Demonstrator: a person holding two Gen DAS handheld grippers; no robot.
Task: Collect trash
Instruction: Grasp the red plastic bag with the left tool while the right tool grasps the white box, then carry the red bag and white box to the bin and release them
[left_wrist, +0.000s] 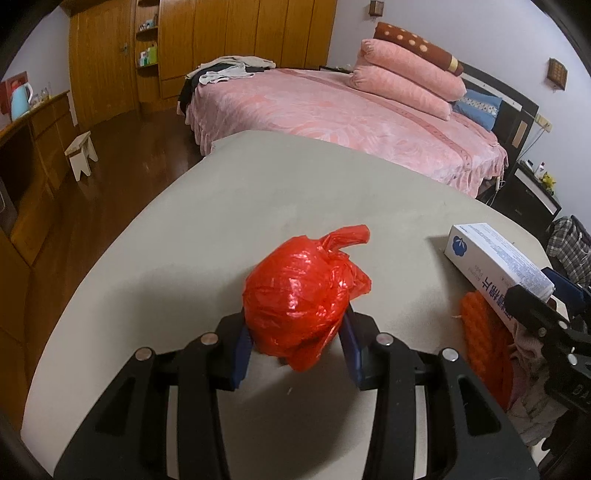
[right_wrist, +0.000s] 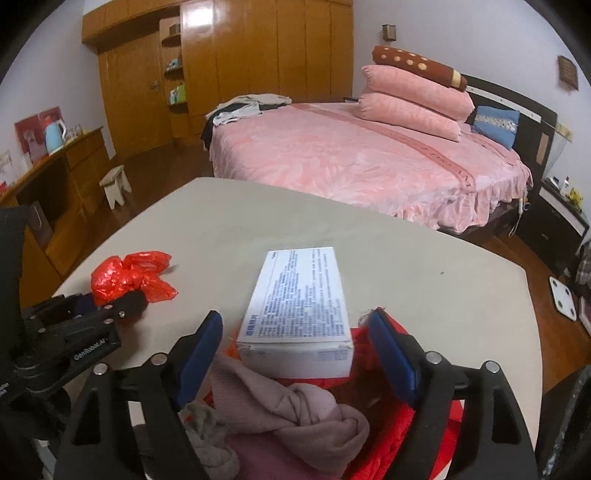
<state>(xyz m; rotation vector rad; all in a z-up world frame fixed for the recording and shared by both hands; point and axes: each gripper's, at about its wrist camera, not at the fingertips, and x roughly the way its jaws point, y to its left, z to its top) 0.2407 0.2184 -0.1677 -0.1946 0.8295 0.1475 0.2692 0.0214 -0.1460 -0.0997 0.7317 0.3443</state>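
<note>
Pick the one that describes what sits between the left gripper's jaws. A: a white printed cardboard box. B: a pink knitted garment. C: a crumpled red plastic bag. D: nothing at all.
C: in the left wrist view the left gripper has its blue pads pressed on either side of the crumpled red plastic bag, while the white printed cardboard box lies off to the side.

Pink bed (left_wrist: 332, 110) behind table (left_wrist: 229, 206); stacked pillows (left_wrist: 406, 74) on it; wardrobe (right_wrist: 240, 55) beyond; stool (left_wrist: 82, 151) on floor; kettle (right_wrist: 54, 137) on dresser.

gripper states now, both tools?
Left tool: shut on the red bag.
Right tool: open around the white box, pads clear.
</note>
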